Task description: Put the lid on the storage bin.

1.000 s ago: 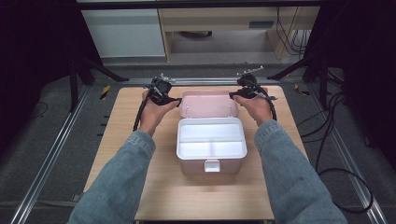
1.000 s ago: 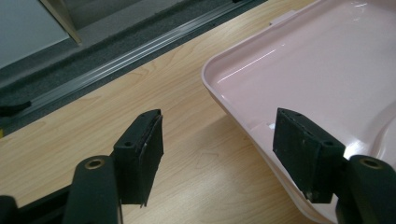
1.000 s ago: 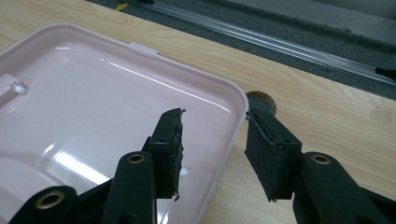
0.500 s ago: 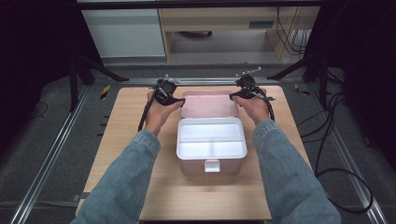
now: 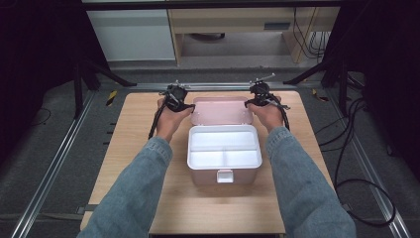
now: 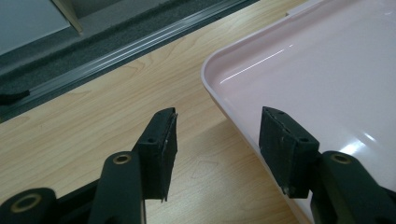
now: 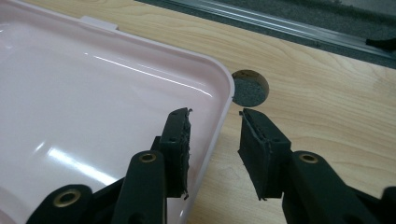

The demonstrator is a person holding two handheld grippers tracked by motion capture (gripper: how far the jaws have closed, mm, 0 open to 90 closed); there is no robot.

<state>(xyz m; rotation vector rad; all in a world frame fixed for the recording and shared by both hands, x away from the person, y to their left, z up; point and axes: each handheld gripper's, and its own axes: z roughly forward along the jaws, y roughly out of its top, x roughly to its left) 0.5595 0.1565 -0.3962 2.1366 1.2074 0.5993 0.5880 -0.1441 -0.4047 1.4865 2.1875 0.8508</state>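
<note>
A pink box [image 5: 203, 176] with a white divided tray [image 5: 224, 148] stands mid-table, its pink lid [image 5: 221, 110] lying open behind it. My left gripper [image 5: 188, 106] is at the lid's left end. In the left gripper view its jaws [image 6: 217, 135] straddle the lid's rim [image 6: 233, 116] and have just been closing, with gaps still showing. My right gripper [image 5: 250, 102] is at the lid's right end. Its jaws [image 7: 215, 135] have also just been closing astride the lid's rim [image 7: 219, 121], one pad over the lid's [image 7: 93, 93] inside, one over the table.
The wooden table [image 5: 129, 134] has bare wood on both sides of the box and in front of it. A round cable hole [image 7: 251, 87] lies just past the lid's right corner. A metal rail [image 5: 218, 86] runs along the far edge. A white latch [image 5: 224, 175] sits on the box front.
The left gripper has edged slightly in toward the lid's left end. The right hand, lid and box stay where they were.
</note>
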